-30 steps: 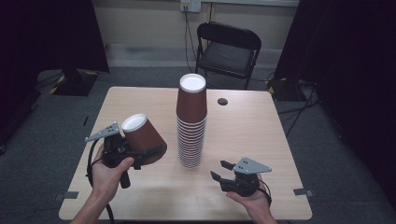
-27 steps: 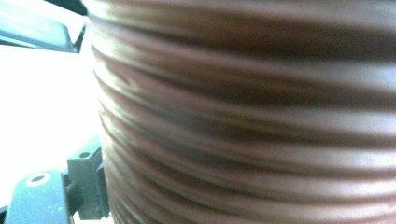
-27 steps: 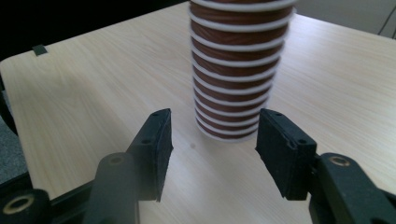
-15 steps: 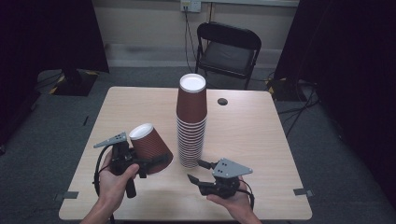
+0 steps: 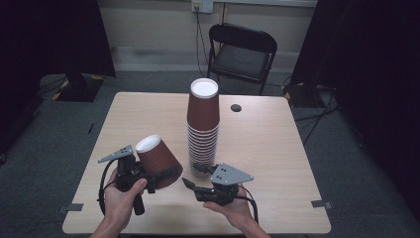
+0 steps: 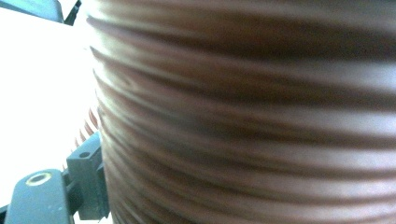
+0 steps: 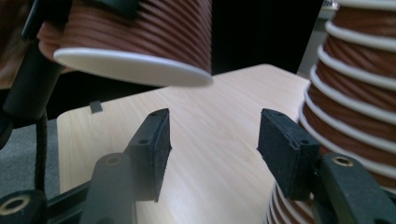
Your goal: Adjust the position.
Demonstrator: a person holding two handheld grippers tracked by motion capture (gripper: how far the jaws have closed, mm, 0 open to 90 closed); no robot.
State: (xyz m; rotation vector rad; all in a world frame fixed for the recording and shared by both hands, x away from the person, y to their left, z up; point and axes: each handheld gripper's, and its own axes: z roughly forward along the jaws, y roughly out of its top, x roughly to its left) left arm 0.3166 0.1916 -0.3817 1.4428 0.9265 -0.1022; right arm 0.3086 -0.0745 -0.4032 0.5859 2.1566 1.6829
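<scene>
Cup [image 5: 157, 160]: upside down, tilted; long axis leans up-left, white base [image 5: 148, 143] uppermost, above table's [image 5: 277, 148] near-left part.
Left gripper [image 5: 161, 176]: clamped on cup.
Right gripper [image 5: 190, 184]: jaws apart, empty (just narrowed slightly), just below cup rim [image 7: 133, 66].
Left gripper view: ribbed wall [image 6: 243, 116], blurred.
Nearby: cup stack [image 5: 203, 131] just beside; chair [image 5: 241, 49] behind.

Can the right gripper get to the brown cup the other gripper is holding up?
Probably yes. The right gripper is open with nothing between its jaws, and the held cup hangs just ahead of it over bare table. The cup stack stands off to one side.
</scene>
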